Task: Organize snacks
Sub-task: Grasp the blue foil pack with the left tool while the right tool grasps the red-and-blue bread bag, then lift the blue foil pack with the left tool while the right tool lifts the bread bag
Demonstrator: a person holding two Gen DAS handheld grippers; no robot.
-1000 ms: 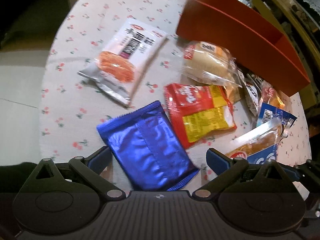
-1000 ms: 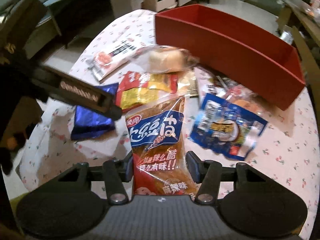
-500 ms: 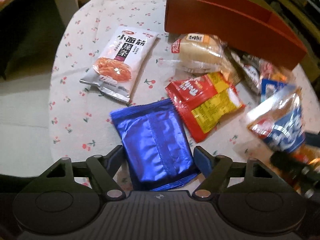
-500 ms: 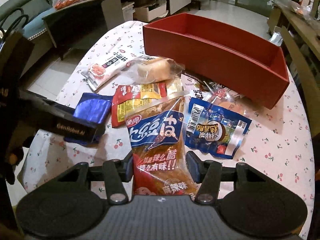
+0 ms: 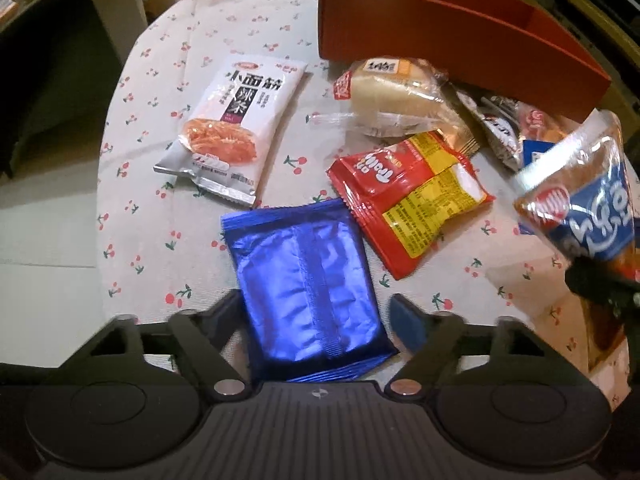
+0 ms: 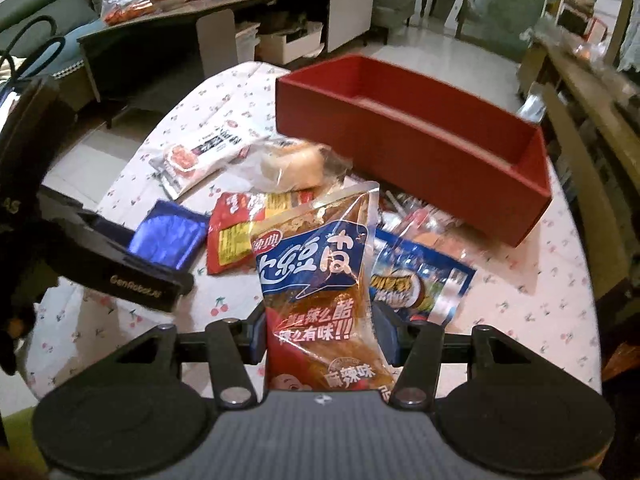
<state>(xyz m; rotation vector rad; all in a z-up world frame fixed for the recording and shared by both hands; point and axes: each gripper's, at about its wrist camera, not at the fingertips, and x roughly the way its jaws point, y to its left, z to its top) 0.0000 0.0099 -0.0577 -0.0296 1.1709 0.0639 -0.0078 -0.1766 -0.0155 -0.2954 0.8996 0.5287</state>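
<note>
The blue foil packet is lying flat on the cherry-print desk, on the near side of the red box, with several other snacks between the two. The left tool is straddling the packet's near end and its jaws are closing; the left finger is meeting the packet's edge, while the right finger is standing just clear, so there is no firm hold yet. To do this well, the person should be keeping the tool centred over the packet, so both pads land on its long edges together and the slippery foil is not sliding sideways toward the red and yellow packet just beside it.

The right tool is clamped on a spicy snack bag, holding it upright above the desk, nearer than the red box. The box looks empty, so I judge the sorting is at an early stage; the white noodle packet and the wrapped bread are waiting close to the box's near wall.
</note>
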